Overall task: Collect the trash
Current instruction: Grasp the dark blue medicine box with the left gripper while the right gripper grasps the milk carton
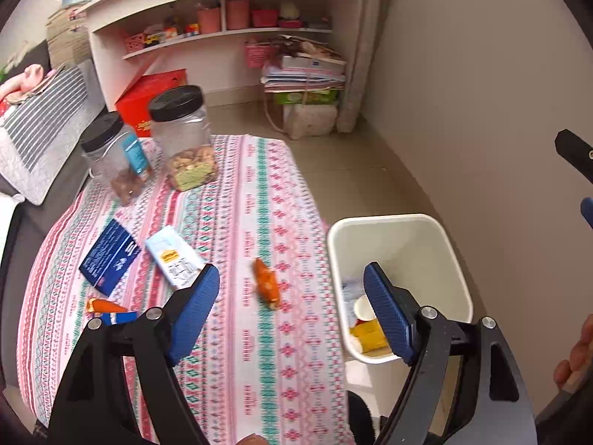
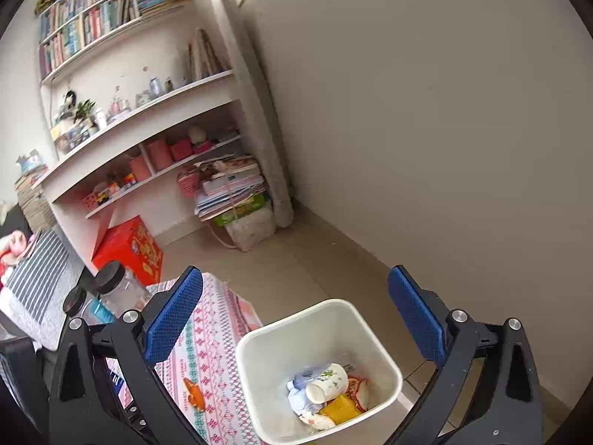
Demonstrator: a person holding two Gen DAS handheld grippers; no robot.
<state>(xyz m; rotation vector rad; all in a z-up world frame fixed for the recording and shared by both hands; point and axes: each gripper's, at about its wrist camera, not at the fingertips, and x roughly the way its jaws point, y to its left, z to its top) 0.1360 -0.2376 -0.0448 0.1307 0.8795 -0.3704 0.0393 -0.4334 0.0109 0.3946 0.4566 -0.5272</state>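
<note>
Smooth plastic bin (image 2: 385,363), patterned cloth table cover (image 1: 237,200).

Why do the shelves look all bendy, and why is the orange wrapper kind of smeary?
Right wrist view: the fisheye lens curves the bookshelves and darkens the corners. Left wrist view: the orange wrapper and tablecloth look slightly smeared, probably motion blur; the blue claw pads stay sharp.

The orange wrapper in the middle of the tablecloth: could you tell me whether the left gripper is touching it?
Apart. In the left wrist view the orange wrapper lies alone on the tablecloth, with patterned cloth visible between it and both fingers of the open left gripper.
</note>
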